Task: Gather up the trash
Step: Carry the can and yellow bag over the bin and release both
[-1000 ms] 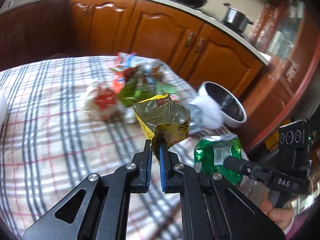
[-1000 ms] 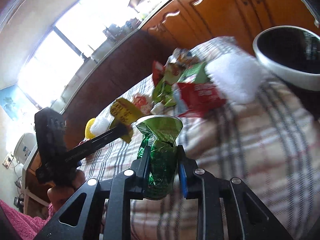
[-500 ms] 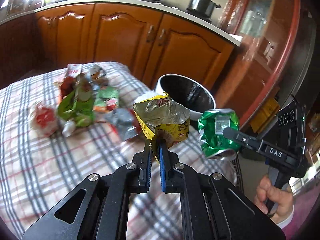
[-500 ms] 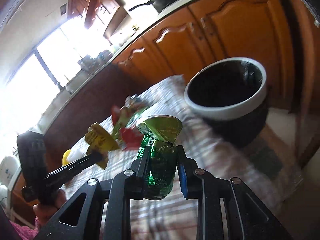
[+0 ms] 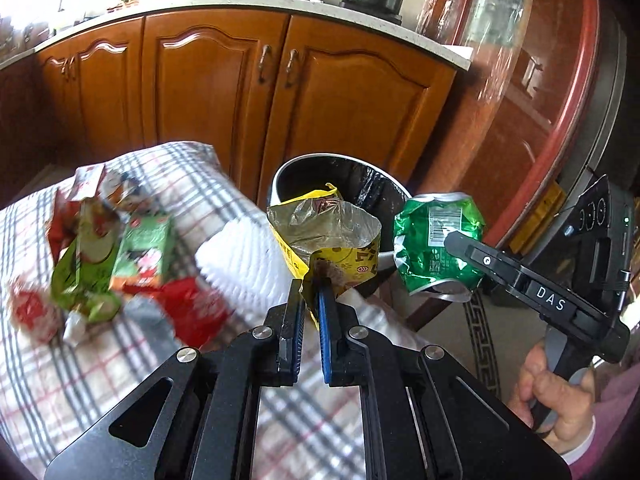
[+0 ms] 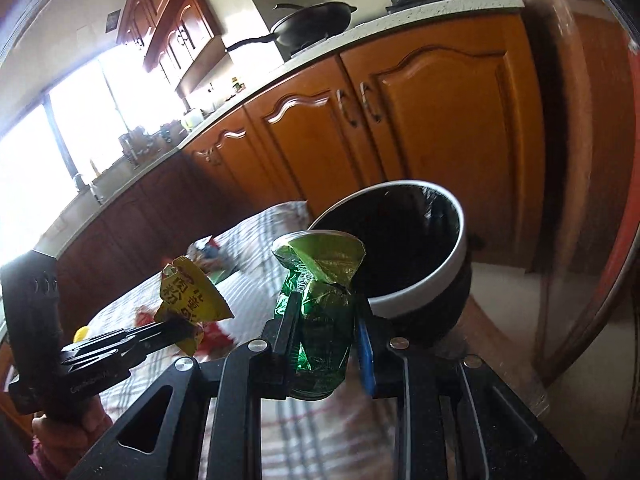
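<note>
The left gripper [image 5: 310, 292] pinches the torn bottom edge of a yellow snack bag [image 5: 324, 236], its jaws nearly closed on the thin foil. The bag stands up from the fingertips toward twelve o'clock, its open mouth in front of the bin [image 5: 380, 184] in the left wrist view.

The right gripper [image 6: 324, 320] clamps a crushed green can [image 6: 320, 304], jaws narrow with a pad pressed on each side of its body. The can rises past the fingertips, its dented top at twelve o'clock, just in front of the bin's white rim [image 6: 432, 292], which lies toward one o'clock.

In the left wrist view the can [image 5: 436, 248] hangs at three o'clock of the bag, beside the bin. The remaining wrappers [image 5: 116, 256] lie on the checked tablecloth [image 5: 80, 380] at nine o'clock.
</note>
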